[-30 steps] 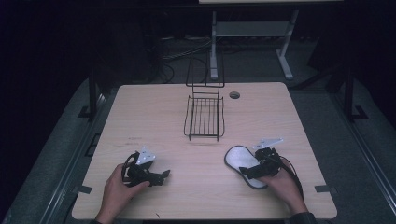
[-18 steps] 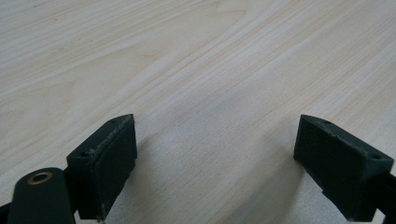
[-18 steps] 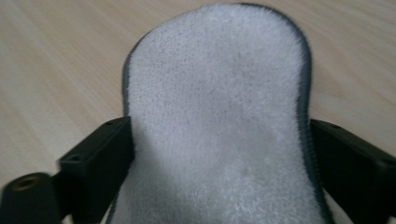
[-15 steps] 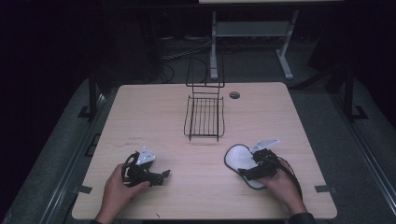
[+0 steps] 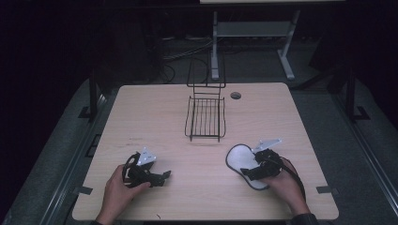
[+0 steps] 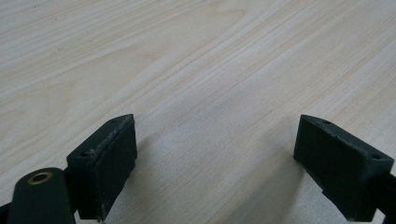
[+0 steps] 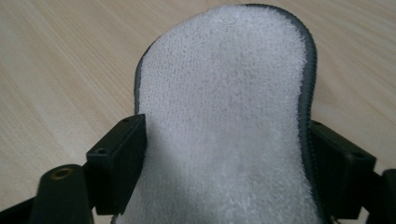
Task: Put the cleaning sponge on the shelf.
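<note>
Since the earlier frame, the right hand-held gripper (image 7: pixel 224 154) has been closing around the white insole (image 5: pixel 241 161), lower right on the desk (image 5: pixel 155 117). Squeeze its edges evenly. The left hand-held gripper (image 6: pixel 215 163) rests open, empty.

Dim, grainy high view with dark surroundings; brighter, sharper gripper views.
</note>
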Motion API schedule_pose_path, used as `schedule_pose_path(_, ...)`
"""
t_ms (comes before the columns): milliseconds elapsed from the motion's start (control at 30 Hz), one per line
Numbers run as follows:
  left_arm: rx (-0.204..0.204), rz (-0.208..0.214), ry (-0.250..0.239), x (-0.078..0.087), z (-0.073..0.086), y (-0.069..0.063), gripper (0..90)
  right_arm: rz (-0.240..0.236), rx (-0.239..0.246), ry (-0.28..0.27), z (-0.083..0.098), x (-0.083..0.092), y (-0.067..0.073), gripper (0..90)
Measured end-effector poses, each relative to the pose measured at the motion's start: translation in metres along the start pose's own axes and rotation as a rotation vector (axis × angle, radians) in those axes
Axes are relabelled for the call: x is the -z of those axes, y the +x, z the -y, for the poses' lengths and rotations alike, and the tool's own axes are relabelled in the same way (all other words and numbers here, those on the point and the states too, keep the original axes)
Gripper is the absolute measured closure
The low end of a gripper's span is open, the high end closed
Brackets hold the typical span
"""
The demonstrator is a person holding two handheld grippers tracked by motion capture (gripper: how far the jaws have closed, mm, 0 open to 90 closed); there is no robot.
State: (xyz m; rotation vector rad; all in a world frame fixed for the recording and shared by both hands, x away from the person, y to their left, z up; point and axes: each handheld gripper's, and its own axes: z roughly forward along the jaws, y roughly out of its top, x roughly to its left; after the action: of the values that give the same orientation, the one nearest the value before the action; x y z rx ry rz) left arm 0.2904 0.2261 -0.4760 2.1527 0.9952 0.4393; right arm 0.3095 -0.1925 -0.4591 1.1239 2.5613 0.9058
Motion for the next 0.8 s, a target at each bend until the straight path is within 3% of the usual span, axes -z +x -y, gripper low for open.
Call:
schedule_pose_path(133,0.000,0.000,0.000,0.000,0.000,0.000,12.4,0.001,0.002,-0.017,0.000,0.005,-0.001,26.8)
schedule_pose_path(433,0.000,0.000,0.000,0.000,0.000,0.000,12.4,-0.031,-0.025,-0.086,-0.002,0.022,-0.006,48.5)
schedule_pose_path(800,0.000,0.000,0.000,0.000,0.000,0.000,12.5,-0.065,-0.044,-0.126,-0.003,0.031,-0.007,59.9)
